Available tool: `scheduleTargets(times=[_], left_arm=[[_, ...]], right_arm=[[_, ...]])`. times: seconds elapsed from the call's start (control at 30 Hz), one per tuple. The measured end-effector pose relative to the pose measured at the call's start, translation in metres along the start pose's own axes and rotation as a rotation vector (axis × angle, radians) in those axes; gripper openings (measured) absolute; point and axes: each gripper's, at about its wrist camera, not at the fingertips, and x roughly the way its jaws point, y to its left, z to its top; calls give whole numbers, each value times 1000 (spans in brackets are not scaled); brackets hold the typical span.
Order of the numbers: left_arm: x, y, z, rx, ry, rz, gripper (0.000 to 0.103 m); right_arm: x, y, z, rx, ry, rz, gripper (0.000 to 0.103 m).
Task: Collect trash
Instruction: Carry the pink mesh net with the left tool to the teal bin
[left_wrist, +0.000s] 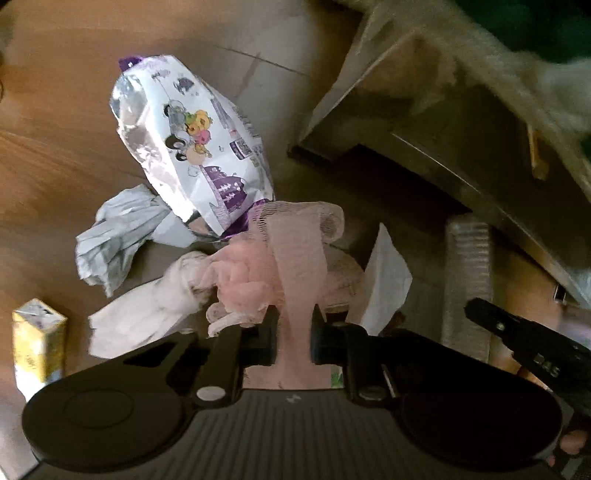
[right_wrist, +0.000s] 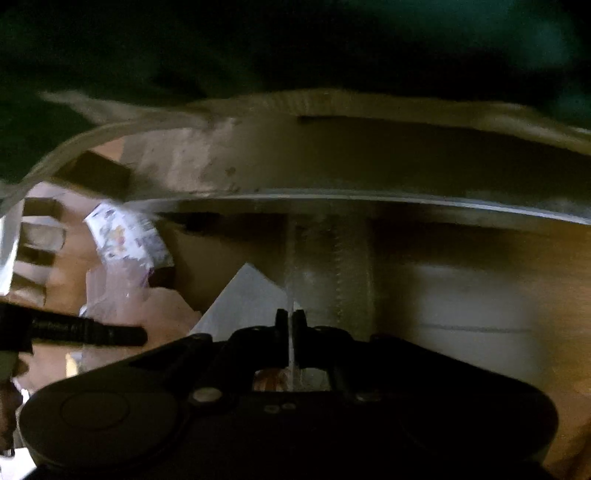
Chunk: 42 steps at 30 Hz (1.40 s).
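My left gripper (left_wrist: 294, 317) is shut on a pink foam net sleeve (left_wrist: 295, 254) and holds it over a trash pile on the wooden floor. Behind it lie a white and purple snack bag (left_wrist: 192, 144), crumpled grey-white paper (left_wrist: 118, 236) and a white tissue (left_wrist: 147, 314). My right gripper (right_wrist: 290, 317) is shut on the thin edge of a clear ribbed plastic cup (right_wrist: 328, 266), which also shows in the left wrist view (left_wrist: 467, 277). A white paper sheet (right_wrist: 243, 299) lies just left of the right gripper. The snack bag (right_wrist: 129, 232) shows blurred at left.
A small yellow and white carton (left_wrist: 38, 339) stands at the left. A metal furniture frame (left_wrist: 443, 162) with a fuzzy pale cover (left_wrist: 517, 74) crosses the right and far side. The other gripper (left_wrist: 535, 350) pokes in at lower right.
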Motion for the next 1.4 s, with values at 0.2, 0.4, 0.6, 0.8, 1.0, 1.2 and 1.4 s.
scheduleTargets(times=[0.2,0.4,0.6,0.8,1.0,1.2,1.4], left_arm=[[-42,-24,-20,136,27,31,15],[-104,-60,-48,279,17,32,15],[-183,-107,-76,386,-73,-18,15],[-261,-150,-119,443,-195,-86,15],[-337,-196,-170,521,-323,-132,15],[-406,-255,-222,642,-487,-159,15],[-463,-329,-278,762,-626,-216,15]], right_arm=[[-53,3,-25,-3,13,15,3],[-127,23,-46,-20,-25,56,3],[-220,46,-59,-56,-127,52,3],[-313,64,-81,-104,-249,37,3],[-415,65,-113,-139,-393,13,3],[-514,48,-152,-138,-534,-4,3],[-605,18,-187,-125,-690,-82,3]])
